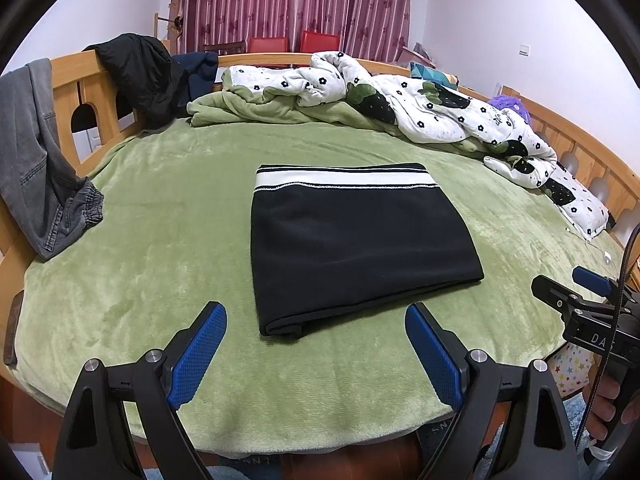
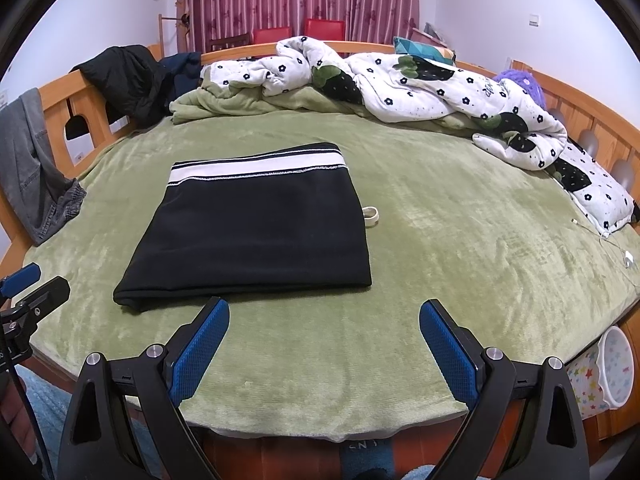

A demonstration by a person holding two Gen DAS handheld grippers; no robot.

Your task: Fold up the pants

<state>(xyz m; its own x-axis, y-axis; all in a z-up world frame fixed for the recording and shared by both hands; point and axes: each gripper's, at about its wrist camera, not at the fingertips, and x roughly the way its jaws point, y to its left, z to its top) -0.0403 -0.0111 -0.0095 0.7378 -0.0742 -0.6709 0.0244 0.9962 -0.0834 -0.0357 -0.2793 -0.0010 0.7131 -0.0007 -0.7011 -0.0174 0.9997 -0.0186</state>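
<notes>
Black pants [image 1: 352,248] with a white-striped waistband lie folded into a flat rectangle on the green bed cover [image 1: 160,240]. My left gripper [image 1: 316,320] hovers open just in front of their near edge, nothing between its blue pads. In the right wrist view the folded pants [image 2: 256,236] lie ahead and to the left. My right gripper [image 2: 324,316] stands open over bare cover [image 2: 460,248] near the bed's front edge, empty. Each gripper shows at the edge of the other's view.
A crumpled flowered quilt [image 1: 440,108] runs along the back and right. Grey jeans [image 1: 36,152] and a black jacket [image 1: 136,72] hang on the wooden headboard at left. A small white loop [image 2: 371,216] lies beside the pants. A white cable [image 2: 616,248] lies at right.
</notes>
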